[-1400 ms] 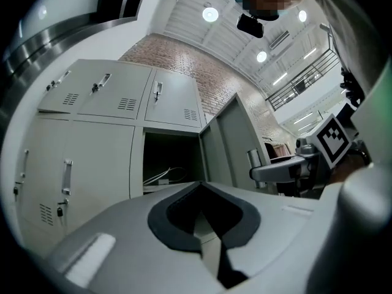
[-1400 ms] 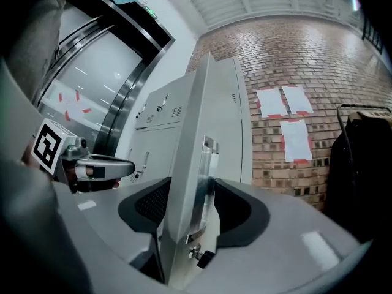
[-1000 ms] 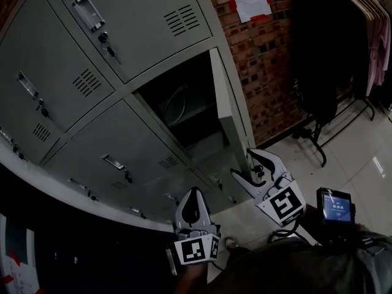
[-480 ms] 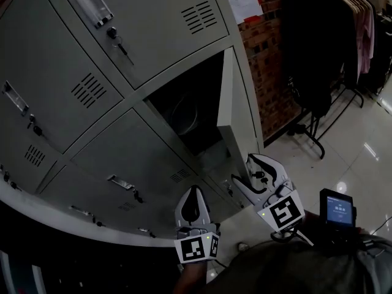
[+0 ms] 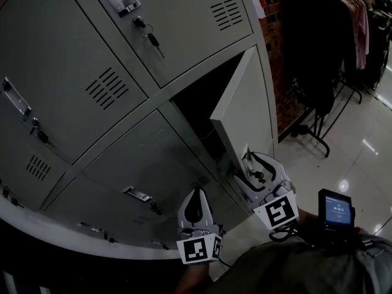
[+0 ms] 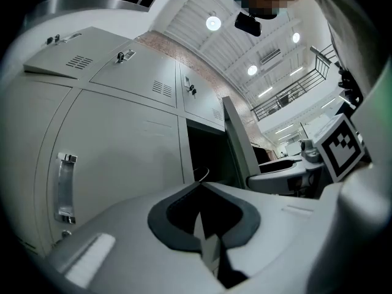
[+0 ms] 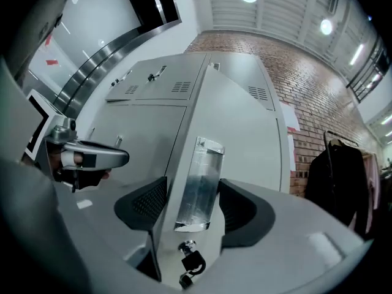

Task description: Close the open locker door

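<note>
The jaws of our right gripper (image 7: 190,206) stand wide apart and are opening. The free edge of the grey metal locker door (image 7: 245,133) runs up between them, and its clear bar-shaped handle (image 7: 199,182) stands upright in the gap, with space showing between it and the right-hand pad. We cannot tell whether the other pad touches the door's inner face. Just below the handle a key with a black head (image 7: 195,263) hangs in the lock. The jaws of our left gripper (image 6: 200,192) are closed tip to tip with nothing in them; it points at the closed doors, apart from the open one. From the head view, the left gripper (image 5: 196,196) sits low and the right gripper (image 5: 250,164) is at the door's lower edge. The door (image 5: 242,112) stands partly ajar in front of its dark compartment (image 5: 196,103), in the lower right of the bank of grey metal lockers (image 5: 92,54). A red brick wall (image 5: 274,23), dark coats (image 5: 318,41) on a rail and a glossy tiled floor (image 5: 355,158) lie to the right.
</note>
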{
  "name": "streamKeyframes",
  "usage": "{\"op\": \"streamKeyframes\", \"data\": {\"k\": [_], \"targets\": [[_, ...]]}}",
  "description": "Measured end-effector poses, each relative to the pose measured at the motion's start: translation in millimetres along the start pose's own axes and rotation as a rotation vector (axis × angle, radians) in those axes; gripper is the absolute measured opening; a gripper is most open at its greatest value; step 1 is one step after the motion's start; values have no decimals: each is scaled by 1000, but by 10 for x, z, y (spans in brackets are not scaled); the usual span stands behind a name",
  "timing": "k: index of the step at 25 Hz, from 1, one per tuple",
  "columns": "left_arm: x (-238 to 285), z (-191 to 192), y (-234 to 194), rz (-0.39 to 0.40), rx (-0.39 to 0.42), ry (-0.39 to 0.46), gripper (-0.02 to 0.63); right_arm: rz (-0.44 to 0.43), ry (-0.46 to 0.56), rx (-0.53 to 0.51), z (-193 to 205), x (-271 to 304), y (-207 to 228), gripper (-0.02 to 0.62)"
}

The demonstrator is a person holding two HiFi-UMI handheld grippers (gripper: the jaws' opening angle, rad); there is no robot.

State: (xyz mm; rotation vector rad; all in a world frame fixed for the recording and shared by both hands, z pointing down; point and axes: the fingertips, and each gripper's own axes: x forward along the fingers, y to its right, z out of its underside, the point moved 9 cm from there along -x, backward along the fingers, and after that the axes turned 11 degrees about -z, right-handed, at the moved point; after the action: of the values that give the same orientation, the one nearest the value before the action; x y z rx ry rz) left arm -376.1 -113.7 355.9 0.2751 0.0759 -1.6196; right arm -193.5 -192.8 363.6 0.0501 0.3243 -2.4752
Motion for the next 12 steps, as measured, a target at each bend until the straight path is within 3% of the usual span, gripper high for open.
{"op": "streamKeyframes", "data": {"k": [12], "targets": [[108, 70, -428, -38, -4, 5, 2, 7, -55, -29, 67, 652, -63, 268]]}}
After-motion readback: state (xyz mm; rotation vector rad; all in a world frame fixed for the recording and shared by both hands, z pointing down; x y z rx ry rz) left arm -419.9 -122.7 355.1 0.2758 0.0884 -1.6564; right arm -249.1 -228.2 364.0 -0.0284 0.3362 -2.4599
